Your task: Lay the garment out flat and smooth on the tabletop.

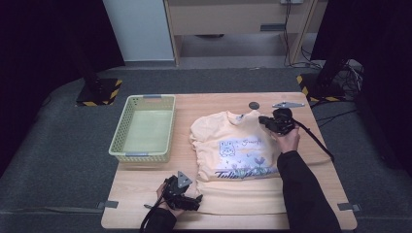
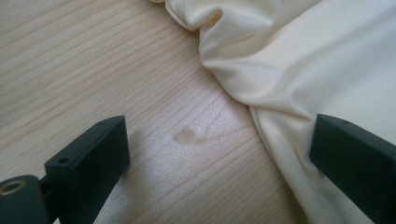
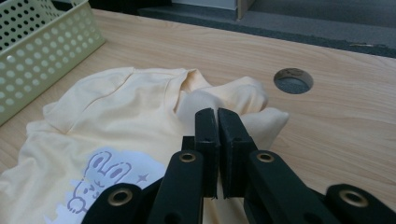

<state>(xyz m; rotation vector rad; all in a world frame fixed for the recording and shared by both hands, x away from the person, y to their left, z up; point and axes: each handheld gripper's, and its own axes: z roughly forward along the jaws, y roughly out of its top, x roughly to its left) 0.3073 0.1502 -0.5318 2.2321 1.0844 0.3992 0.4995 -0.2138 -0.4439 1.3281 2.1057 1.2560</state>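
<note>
**Right gripper clamped on T-shirt fabric; left gripper spread at the hem**

Item handled: a pale yellow T-shirt with a printed rabbit and lettering. In the high view it lies across the centre of the wooden table, neck toward the top of the frame, its left edge bunched in folds.

Right gripper: seen right of centre in the high view, at the shirt's upper right shoulder. In the right gripper view its jaws stand pressed together at frame centre, pinching a raised fold of the T-shirt, which bulges above and either side of the tips.

Left gripper: seen at the lower left of the high view, at the shirt's lower left corner. In the left gripper view its jaws stand spread wide, one at the lower left over bare wood, one at the right edge over the cloth. Nothing is gripped between them.

Other items: a pale green perforated basket stands on the table in the left of the high view, well apart from the shirt. A round hole sits in the tabletop beyond the right gripper.
</note>
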